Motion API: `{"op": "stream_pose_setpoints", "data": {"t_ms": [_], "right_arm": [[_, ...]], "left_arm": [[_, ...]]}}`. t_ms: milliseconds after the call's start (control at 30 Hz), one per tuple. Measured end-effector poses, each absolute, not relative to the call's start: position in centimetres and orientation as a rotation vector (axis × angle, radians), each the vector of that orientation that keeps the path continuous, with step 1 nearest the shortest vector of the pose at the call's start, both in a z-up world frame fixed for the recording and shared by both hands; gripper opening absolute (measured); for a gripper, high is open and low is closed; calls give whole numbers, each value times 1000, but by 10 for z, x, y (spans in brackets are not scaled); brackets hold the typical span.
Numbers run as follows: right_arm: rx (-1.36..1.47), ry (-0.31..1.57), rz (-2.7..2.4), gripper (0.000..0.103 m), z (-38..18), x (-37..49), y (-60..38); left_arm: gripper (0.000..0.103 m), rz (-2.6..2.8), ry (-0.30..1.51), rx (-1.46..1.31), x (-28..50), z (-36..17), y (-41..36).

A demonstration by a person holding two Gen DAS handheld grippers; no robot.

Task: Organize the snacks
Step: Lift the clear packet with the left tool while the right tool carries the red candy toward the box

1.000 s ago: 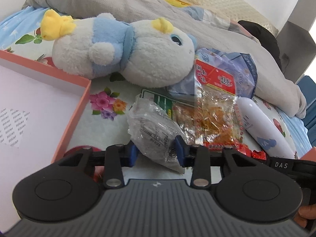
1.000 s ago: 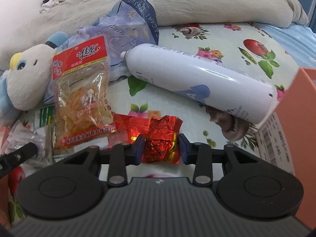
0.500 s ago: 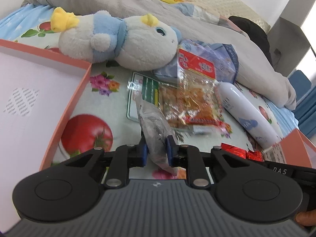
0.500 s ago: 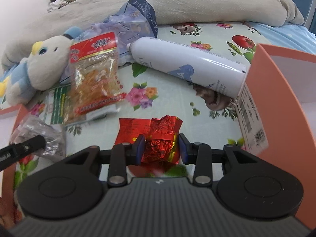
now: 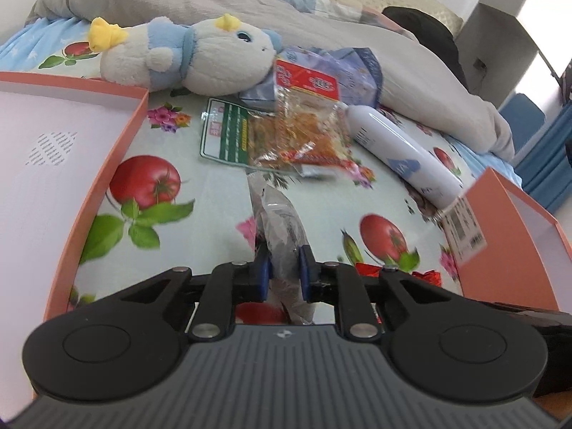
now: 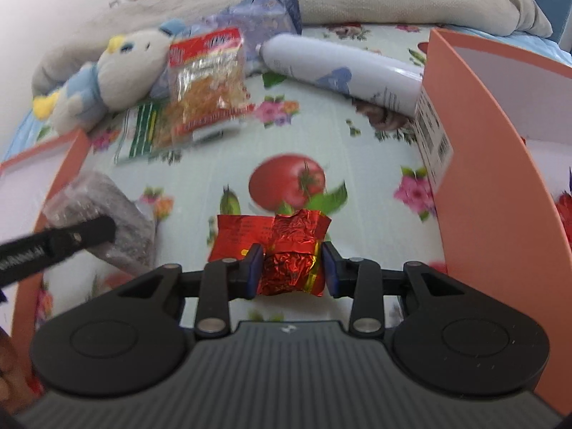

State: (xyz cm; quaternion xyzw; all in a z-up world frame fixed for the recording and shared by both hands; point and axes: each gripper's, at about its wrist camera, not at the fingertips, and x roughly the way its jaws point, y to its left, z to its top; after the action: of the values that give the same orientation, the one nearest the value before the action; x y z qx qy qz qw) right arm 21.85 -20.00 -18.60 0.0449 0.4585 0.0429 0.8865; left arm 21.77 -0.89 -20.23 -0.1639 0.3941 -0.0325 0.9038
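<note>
My left gripper (image 5: 282,264) holds a crinkled clear snack packet (image 5: 275,211) above the flowered sheet; its jaws are closing and the blue pads press on the packet. My right gripper (image 6: 289,268) is shut on a red foil snack (image 6: 289,246), also held over the sheet. In the right wrist view the clear packet (image 6: 103,196) hangs at the left under a black left finger (image 6: 71,239). An orange snack bag with a red header (image 5: 304,121) and a green-labelled packet (image 5: 228,132) lie further back. An orange box (image 5: 107,164) stands left, another orange box (image 6: 475,178) right.
A white spray bottle (image 5: 400,150) lies against the right box's corner. A plush toy (image 5: 186,57), a blue tissue pack (image 5: 350,68) and a grey blanket (image 5: 178,0) fill the back of the bed. Open sheet lies between the two boxes.
Both grippers have drawn back from the pile, each carrying its packet. The left jaws narrowed onto the clear packet. Both orange boxes have come further into view.
</note>
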Motion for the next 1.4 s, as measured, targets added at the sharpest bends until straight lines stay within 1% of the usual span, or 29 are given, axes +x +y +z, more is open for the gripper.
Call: {"op": "stream_pose_setpoints", "data": {"t_ms": [333,633,800,1133,1400], "right_arm": [[112,934,96,37,-169,183,-215],[162,916,99,36,-144,170,-228],[176,881,117,35,-116,167,-232],[192,760,112,35,-48,160,-258],[206,643,66,35,7,146,-289]], "left_arm": [[18,-69,809,-289,185,-176,-20],[18,-105,829,-281,177,-157,-34],[18,-121,828,-340,178,-131,-36],[18,-168,760,-306,176,-62,-59],[18,-268,688,-272,175,-7,-94]]}}
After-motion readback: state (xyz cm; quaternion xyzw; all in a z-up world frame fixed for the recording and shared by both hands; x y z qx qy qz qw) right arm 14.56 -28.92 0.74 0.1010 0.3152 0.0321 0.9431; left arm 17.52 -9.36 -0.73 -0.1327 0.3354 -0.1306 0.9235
